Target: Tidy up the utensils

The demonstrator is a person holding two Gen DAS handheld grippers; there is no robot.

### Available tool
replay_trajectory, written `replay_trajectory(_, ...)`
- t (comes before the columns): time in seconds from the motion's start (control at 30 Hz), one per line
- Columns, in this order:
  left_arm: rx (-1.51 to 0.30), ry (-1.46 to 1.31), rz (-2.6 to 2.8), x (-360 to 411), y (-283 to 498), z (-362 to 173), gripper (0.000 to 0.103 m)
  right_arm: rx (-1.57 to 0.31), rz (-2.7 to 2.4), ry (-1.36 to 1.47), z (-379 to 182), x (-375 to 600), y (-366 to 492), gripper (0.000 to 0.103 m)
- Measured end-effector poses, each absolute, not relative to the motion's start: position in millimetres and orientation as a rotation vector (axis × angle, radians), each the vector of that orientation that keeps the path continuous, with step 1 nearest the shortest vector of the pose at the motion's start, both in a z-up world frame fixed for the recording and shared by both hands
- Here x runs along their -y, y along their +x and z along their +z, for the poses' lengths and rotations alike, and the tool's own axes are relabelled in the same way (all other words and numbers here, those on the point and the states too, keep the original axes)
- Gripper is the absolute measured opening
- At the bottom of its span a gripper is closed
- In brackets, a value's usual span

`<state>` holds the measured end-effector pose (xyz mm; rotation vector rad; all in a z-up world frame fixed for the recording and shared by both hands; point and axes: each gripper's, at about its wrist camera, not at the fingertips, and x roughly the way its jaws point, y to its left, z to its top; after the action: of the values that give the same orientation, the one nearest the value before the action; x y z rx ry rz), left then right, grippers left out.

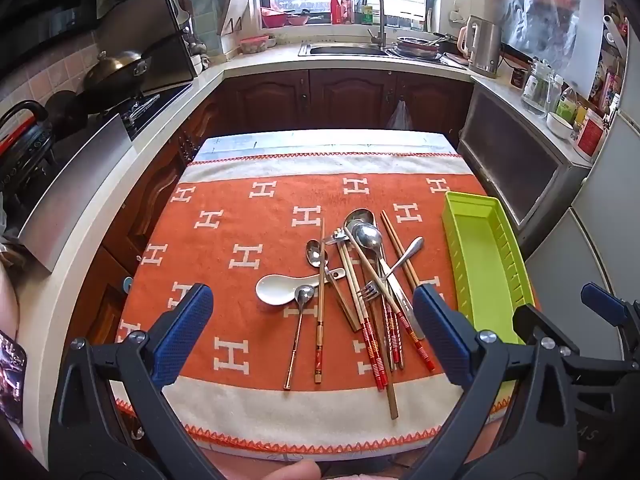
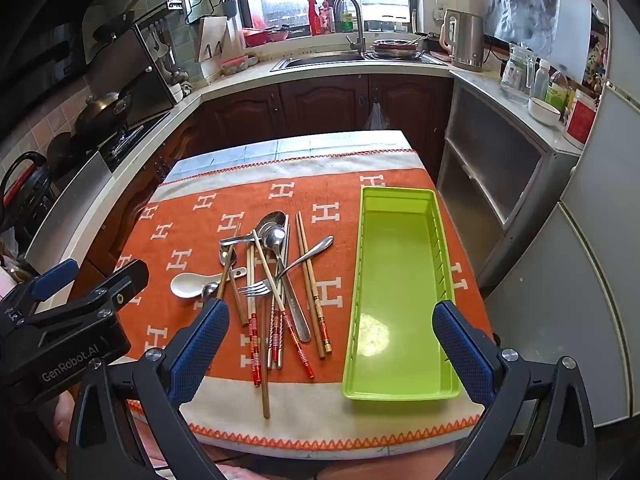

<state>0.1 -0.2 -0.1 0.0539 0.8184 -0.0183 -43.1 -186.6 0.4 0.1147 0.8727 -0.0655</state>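
A heap of utensils [image 1: 360, 280] [image 2: 272, 280] lies mid-table on the orange cloth: several chopsticks, metal spoons, a fork [image 1: 370, 290] [image 2: 256, 289] and a white ceramic spoon [image 1: 280, 287] [image 2: 190, 283]. To its right stands an empty lime-green tray [image 1: 486, 256] [image 2: 400, 292], long side running away from me. My left gripper [image 1: 312, 316] hovers open above the near side of the heap. My right gripper [image 2: 328, 328] is open too, spanning the heap's right edge and the tray's near end. Neither holds anything.
The cloth [image 1: 240, 216] covers a small table with its front edge close to me. Kitchen counters ring it: stove and pans [image 1: 116, 68] at left, sink [image 1: 344, 50] at the back, kettle [image 1: 482, 46] and jars on the right. A grey cabinet [image 2: 500, 176] stands right of the table.
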Motion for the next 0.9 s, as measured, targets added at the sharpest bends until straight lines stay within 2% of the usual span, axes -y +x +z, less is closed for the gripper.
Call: replay_trajectory(0.9,-0.833,0.046,-0.015,-2.8,-0.3,-8.4,0.098,-0.888,-0.057,0.119,-2.7,183.6,-40.0,0.103)
